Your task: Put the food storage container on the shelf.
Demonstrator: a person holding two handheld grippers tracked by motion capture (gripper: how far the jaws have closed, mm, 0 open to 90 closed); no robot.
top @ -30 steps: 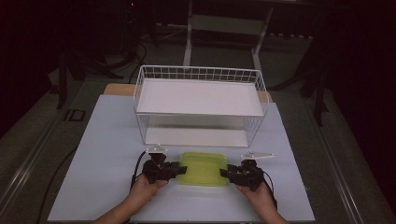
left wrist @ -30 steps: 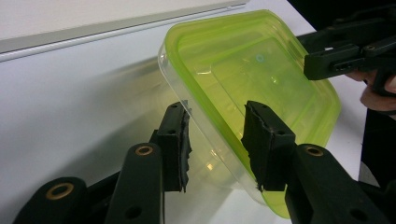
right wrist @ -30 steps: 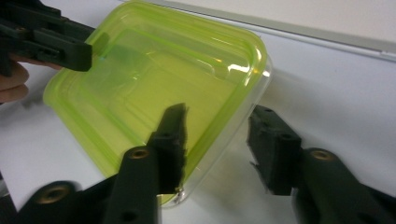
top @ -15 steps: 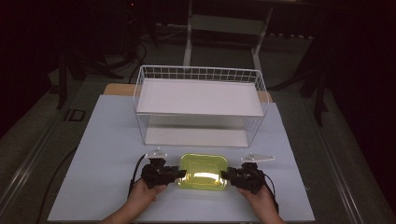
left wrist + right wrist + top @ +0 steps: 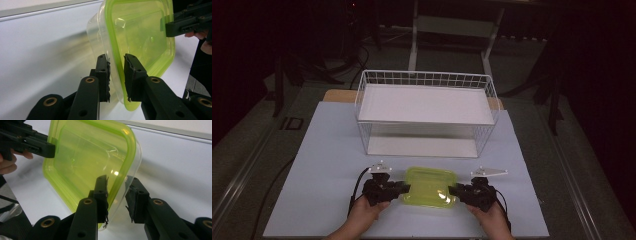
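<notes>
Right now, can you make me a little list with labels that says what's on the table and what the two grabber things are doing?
held thing: clear container with a green lid
left gripper: jaws around the container's left rim
right gripper: jaws around the container's right rim
container position: near the front edge, between both grippers
behind it: white wire basket with two white shelves
surface: white table

Container (image 5: 140,37) top edge cropped in left claw view, far rim behind right claw (image 5: 190,21).
</notes>
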